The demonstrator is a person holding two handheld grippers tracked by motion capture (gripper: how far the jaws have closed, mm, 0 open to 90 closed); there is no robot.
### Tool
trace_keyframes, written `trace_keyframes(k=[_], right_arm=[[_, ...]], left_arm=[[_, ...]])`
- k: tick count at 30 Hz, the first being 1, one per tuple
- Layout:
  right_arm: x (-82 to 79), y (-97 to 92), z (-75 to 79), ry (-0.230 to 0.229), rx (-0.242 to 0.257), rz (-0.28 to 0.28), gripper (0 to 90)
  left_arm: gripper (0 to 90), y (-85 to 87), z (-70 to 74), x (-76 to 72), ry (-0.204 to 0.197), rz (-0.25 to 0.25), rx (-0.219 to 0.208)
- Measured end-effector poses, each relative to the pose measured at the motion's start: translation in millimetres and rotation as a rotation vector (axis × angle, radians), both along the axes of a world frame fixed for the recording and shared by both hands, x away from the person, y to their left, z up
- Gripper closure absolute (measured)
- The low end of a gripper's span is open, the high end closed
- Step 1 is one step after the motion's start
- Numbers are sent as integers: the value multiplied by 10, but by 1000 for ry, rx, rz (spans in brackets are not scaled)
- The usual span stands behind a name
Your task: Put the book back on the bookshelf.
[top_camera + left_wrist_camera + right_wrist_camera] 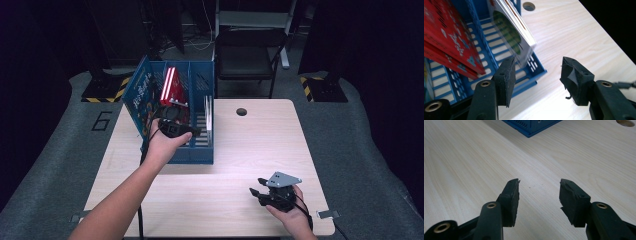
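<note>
A blue file rack [200, 154] stands on the far left of the wooden table [250, 150]. A red book [173, 87] leans in its middle slot, and a thin white book [208, 117] stands in its right slot. My left gripper [192, 131] hovers over the rack's front, just left of the white book. In the left gripper view my left gripper [537, 72] is open with nothing between the pads. The white book [511, 27] leans just beyond the left jaw, and the red book [446, 37] is further left. My right gripper [257, 186] sits open over bare wood near the front right [539, 187].
A blue picture book [140, 97] leans against the rack's left side. A round cable hole [241, 111] lies in the tabletop behind the rack's right corner. A black chair [247, 55] stands beyond the far edge. The rack's corner [531, 126] shows far ahead of the right jaws.
</note>
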State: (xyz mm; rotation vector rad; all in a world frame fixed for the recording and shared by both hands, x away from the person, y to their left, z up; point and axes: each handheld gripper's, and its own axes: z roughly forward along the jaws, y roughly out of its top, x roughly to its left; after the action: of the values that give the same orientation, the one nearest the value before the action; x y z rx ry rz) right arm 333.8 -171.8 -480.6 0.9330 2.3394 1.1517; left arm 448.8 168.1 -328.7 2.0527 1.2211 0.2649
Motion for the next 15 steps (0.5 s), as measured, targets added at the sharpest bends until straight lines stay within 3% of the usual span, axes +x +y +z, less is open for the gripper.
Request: trace_keyframes(k=[4,15], right_arm=[[8,-1,-12,-3,-5,7,498],[15,0,-26,2,-19,5,495]], left_arm=[[451,32,-68,-103,1,-7,-14],[443,111,-344,-350,-13,-49,20]])
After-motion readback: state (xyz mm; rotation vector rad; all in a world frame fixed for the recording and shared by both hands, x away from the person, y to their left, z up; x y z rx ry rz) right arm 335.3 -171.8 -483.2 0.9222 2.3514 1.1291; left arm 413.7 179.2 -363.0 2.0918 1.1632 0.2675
